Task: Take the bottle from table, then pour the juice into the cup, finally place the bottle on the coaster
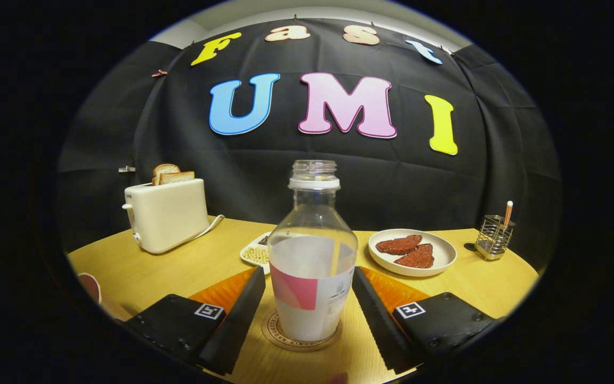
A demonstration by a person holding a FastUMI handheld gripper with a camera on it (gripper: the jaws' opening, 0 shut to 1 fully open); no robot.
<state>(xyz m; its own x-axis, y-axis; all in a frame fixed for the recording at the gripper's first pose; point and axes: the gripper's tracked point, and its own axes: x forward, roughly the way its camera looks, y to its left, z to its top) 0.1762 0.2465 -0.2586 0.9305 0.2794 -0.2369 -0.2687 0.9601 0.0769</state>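
The gripper (309, 309) points forward and level, low over the bench (142, 272); its two fingers (235, 317) reach ahead in a V, wider at the tips than at the base; the jaws stand open, one finger on each side of the bottle (312, 256); a narrow gap shows between each inner face and the bottle's wall, so neither finger presses on it; the left finger's tip lies just beside the bottle's lower left side, the right finger's tip just beside its lower right; both finger bases carry a square marker on top.
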